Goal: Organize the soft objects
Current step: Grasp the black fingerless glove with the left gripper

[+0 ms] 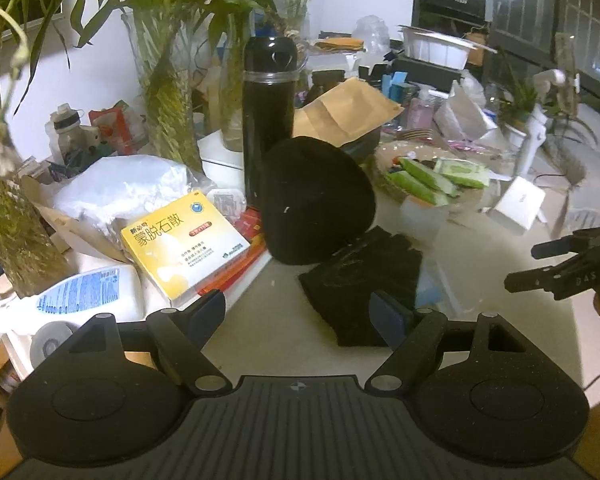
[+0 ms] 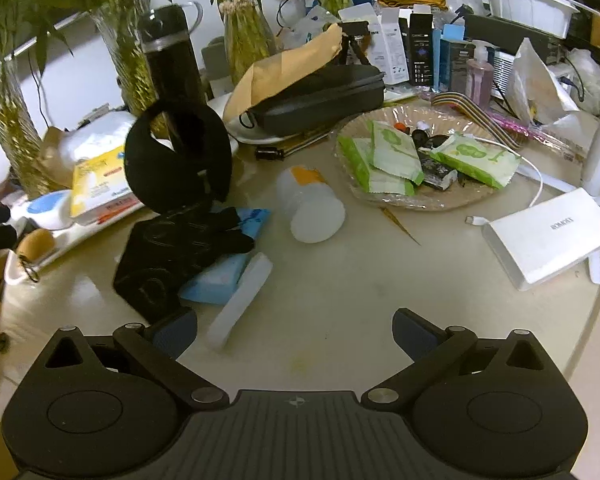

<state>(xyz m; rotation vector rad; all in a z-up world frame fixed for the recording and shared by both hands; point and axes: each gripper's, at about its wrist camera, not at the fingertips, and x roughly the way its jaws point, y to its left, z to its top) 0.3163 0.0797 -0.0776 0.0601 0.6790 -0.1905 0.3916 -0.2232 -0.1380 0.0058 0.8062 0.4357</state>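
The left claw (image 1: 298,314) is released, its two blue pads spread wide with nothing between them, above bare counter (image 1: 260,320). Just beyond its right pad lies a black glove (image 1: 364,280), flat on the counter, long axis running from the near side up toward the far right, where its fingers point. Touching the glove's far-left edge stands a black knit hat (image 1: 316,200), a rounded dome (its opening cannot be seen from this side). Behind the hat rises a black flask (image 1: 269,116), upright, and to the hat's left a yellow medicine box (image 1: 184,244) leans on other clutter. The other claw's black fingers enter at the right edge of this view.

The right claw (image 2: 294,334) is also released, pads wide apart over empty counter. Its left pad sits just near the glove (image 2: 172,256), which here lies partly on top of a blue packet (image 2: 224,276), fingers reaching right and far. A pale plastic strip (image 2: 240,300) lies diagonally beside the packet. The hat (image 2: 178,160) stands at the glove's far end, tilted up so its round opening faces this camera. Farther right, a white jar (image 2: 314,208) lies on its side, and beyond it a shallow basket (image 2: 412,200) holds green-and-white sachets (image 2: 394,154). A white power bank (image 2: 548,236) sits at the right, well apart from the glove.
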